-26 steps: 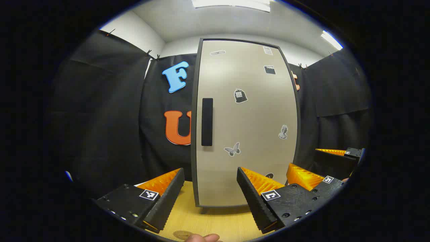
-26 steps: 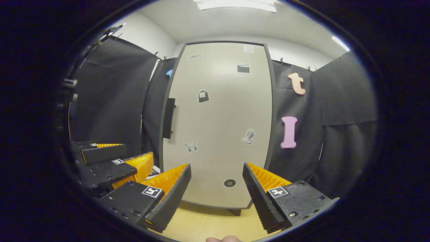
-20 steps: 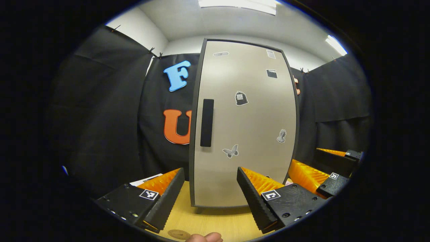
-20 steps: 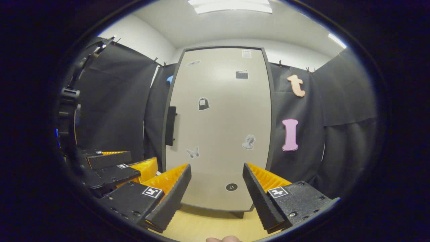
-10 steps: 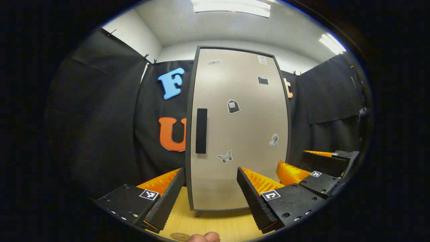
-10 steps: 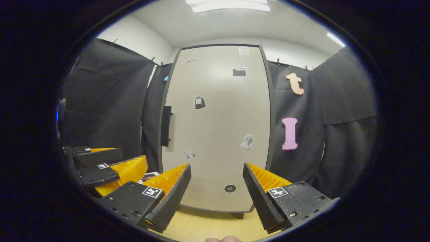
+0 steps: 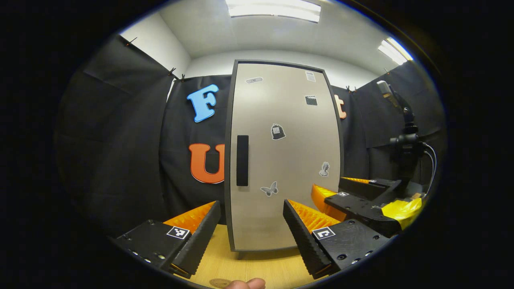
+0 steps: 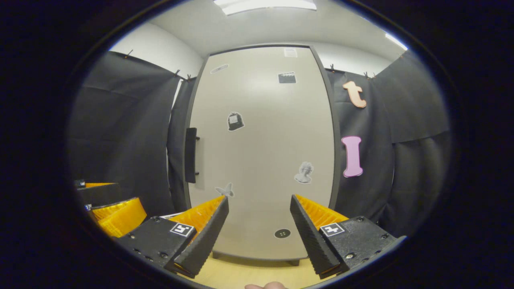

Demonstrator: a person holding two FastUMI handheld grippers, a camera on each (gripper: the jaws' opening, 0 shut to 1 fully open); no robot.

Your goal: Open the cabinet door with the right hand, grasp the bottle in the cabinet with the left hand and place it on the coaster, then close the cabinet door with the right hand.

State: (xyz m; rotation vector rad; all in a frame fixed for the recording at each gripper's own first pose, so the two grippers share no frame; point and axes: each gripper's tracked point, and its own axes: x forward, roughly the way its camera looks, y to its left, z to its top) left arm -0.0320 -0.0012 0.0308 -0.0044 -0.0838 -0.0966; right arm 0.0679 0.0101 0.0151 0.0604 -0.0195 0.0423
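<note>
Ahead of the spread, empty right hand-held gripper, the closed cabinet door stands upright on the bench, its vertical handle up and to the left, while the left hand-held gripper waits open, also empty.

both views are lit evenly from ceiling light panels overhead, seen as blown-out white strips. a soft sheen is cast on the upper cabinet door, and a faint shadow is thrown beside its handle. straight edges are bowed strongly by the fisheye lens toward the rim, where brightness falls off. focus is held sharp throughout, and no motion blur is seen.
</note>
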